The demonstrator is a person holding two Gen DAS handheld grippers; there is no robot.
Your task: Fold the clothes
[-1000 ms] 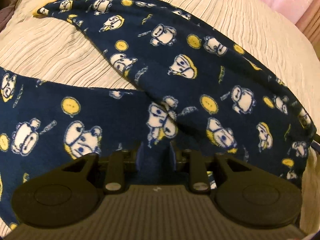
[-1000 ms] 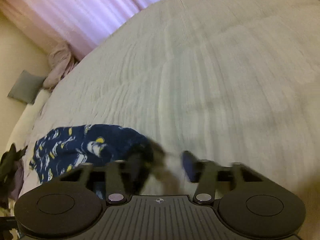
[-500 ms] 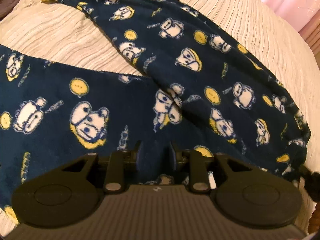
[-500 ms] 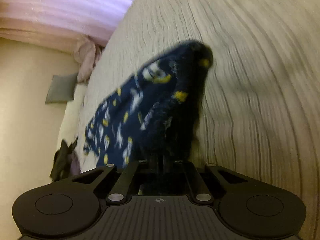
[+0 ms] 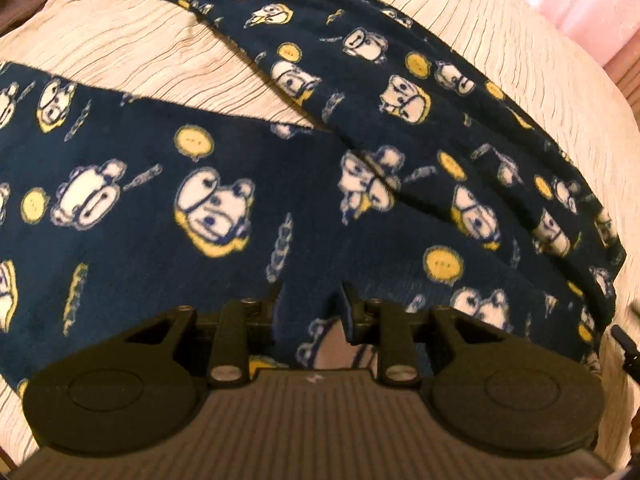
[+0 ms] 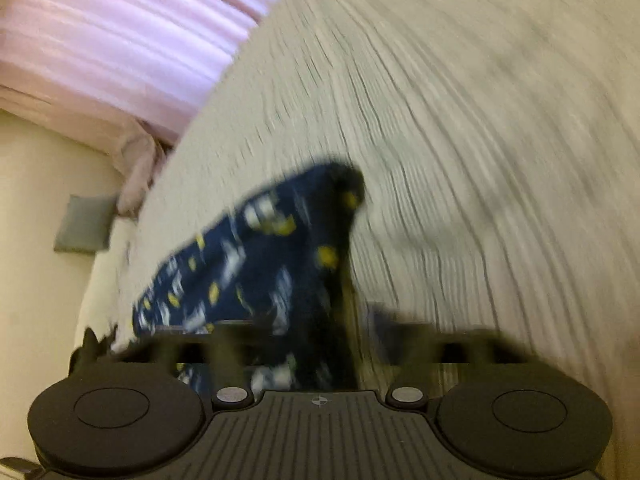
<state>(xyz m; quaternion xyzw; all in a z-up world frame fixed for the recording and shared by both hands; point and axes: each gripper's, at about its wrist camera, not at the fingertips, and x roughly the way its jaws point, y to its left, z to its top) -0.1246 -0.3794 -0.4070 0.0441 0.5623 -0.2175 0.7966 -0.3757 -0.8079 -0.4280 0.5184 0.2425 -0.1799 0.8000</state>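
Cream ribbed bedspread (image 5: 540,60) underneath everything, pink curtain (image 6: 120,28) at the far side, a grey cushion (image 6: 84,224) by the wall. Spread across the bed: navy fleece trousers (image 5: 200,168) printed with white cartoon animals and yellow buttons, legs splayed in a V with bare bedspread between them, waist end nearest the left camera.

Left gripper (image 5: 310,300): narrowly closed on a bunch of the trousers' fabric near the waist, cloth filling the gap between the fingers (image 5: 348,312). Probably held so as to pin that end while the other side gets carried over.

Right gripper (image 6: 320,340): heavily blurred, jaws opening right now. Dark fabric of the trousers (image 6: 256,264) rising in a peak just ahead and running down between the jaws toward the camera, but no clear press of the pads on it; looks like cloth being let go, though blur leaves contact hard to judge. Peak standing up off the bed suggests a corner lifted and not yet laid flat.

Judged stage: early, legs not yet brought together. Likely next need: one leg laid over the other, edges matched. Risk: soft fleece slumping or bunching at the crotch once released.
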